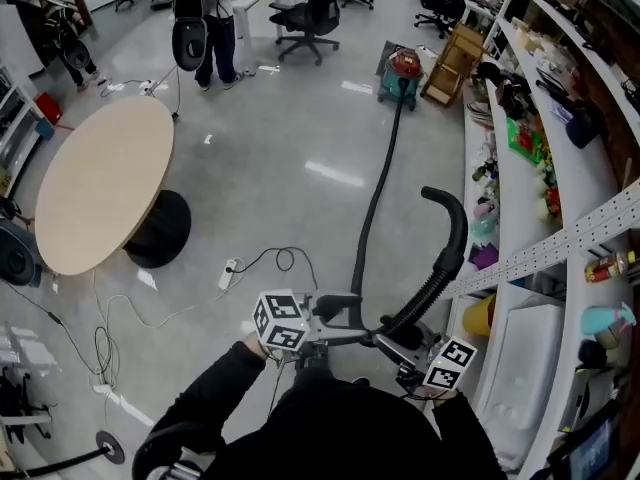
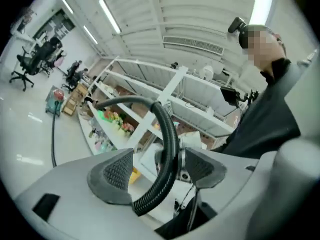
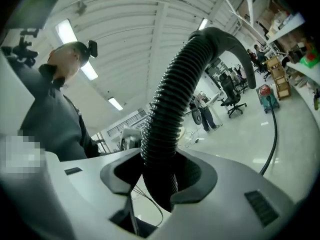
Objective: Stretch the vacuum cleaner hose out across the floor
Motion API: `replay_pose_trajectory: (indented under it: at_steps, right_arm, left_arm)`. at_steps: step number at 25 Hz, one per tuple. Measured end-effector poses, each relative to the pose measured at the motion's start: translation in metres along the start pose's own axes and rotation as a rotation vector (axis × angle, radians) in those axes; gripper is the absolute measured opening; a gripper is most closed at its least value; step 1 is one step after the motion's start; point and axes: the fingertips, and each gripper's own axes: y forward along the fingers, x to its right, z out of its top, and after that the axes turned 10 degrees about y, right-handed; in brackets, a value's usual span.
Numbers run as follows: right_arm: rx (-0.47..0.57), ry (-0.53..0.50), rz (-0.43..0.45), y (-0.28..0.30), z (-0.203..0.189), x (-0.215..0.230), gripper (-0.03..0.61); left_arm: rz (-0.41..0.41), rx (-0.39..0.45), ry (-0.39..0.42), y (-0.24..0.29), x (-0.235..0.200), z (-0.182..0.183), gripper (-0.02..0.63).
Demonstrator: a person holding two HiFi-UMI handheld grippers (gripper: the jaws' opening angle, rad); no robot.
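Observation:
A black corrugated hose (image 1: 378, 193) runs across the grey floor from the red and teal vacuum cleaner (image 1: 403, 71) toward me, and its curved handle end (image 1: 445, 208) arches up by the shelves. My left gripper (image 2: 160, 171) stands open; the hose (image 2: 167, 149) passes between its pads (image 2: 117, 171) with a gap on the left side. My right gripper (image 3: 159, 176) is shut on the hose (image 3: 175, 99), which fills the space between its pads. In the head view both grippers, left (image 1: 350, 318) and right (image 1: 405, 353), point level at the raised hose end in front of my body.
A round wooden table (image 1: 100, 183) on a black base stands at the left. A power strip with loose cables (image 1: 230, 273) lies on the floor near me. White shelves (image 1: 530, 168) full of goods line the right side. Office chairs (image 1: 310, 18) and a standing person (image 1: 215, 28) are at the back.

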Motion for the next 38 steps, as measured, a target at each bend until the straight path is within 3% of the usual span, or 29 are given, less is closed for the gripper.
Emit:
replay_pose_trajectory:
  at_steps: [2,5,10,12,13,14,15,17,22,24,26,29,31,34,36,38]
  right_arm:
    - [-0.041,-0.057,-0.027,-0.015,-0.021,0.002,0.181]
    - [-0.143,-0.146,-0.041,-0.035,-0.064,-0.006,0.181]
    - [-0.293,-0.335,-0.032,-0.066,-0.131,-0.022,0.181]
    - [-0.341,-0.403,-0.037,-0.081,-0.154,-0.023,0.181]
    - [-0.36,-0.427,-0.043,-0.091,-0.163,-0.021,0.181]
    - [-0.377,-0.444,-0.053,-0.101,-0.171,-0.017,0.181]
    - [-0.391,-0.458,-0.063,-0.11,-0.179,-0.013,0.181]
    - [-0.426,-0.491,-0.092,-0.123,-0.194,-0.004,0.183]
    - [-0.529,-0.587,-0.232,-0.149,-0.216,0.01,0.191]
    - [-0.533,-0.602,-0.278,-0.162,-0.216,0.007,0.199]
    - [-0.524,-0.603,-0.298,-0.172,-0.217,-0.003,0.199]
    - [-0.449,-0.541,-0.281,-0.183,-0.215,-0.024,0.199]
    - [-0.305,-0.371,-0.245,-0.192,-0.202,-0.041,0.199]
    - [0.035,-0.017,-0.211,-0.208,-0.149,-0.066,0.199]
    - [0.183,0.081,-0.171,-0.206,-0.114,-0.093,0.199]
    - [0.224,0.131,-0.061,-0.182,-0.094,-0.132,0.199]
  left_arm:
    - [0.056,-0.007,-0.005,0.019,0.006,0.019,0.322]
    - [0.087,-0.072,-0.055,0.062,0.027,0.018,0.322]
    - [0.092,-0.258,-0.116,0.116,0.075,-0.032,0.322]
    - [0.118,-0.265,-0.131,0.126,0.092,-0.051,0.321]
    - [0.132,-0.246,-0.137,0.132,0.1,-0.057,0.305]
    - [0.144,-0.225,-0.138,0.138,0.106,-0.063,0.205]
    - [0.157,-0.213,-0.132,0.144,0.112,-0.069,0.156]
    - [0.172,-0.246,-0.075,0.154,0.125,-0.087,0.155]
    - [0.138,-0.439,0.231,0.173,0.168,-0.127,0.153]
    - [0.122,-0.436,0.287,0.176,0.181,-0.128,0.153]
    - [0.106,-0.397,0.287,0.175,0.192,-0.126,0.153]
    - [0.098,-0.325,0.287,0.16,0.2,-0.119,0.153]
    - [0.109,-0.318,0.324,0.14,0.2,-0.119,0.153]
    - [0.116,-0.387,0.427,0.104,0.204,-0.138,0.153]
    - [0.113,-0.447,0.489,0.081,0.21,-0.163,0.153]
    - [0.101,-0.495,0.537,0.063,0.217,-0.19,0.152]
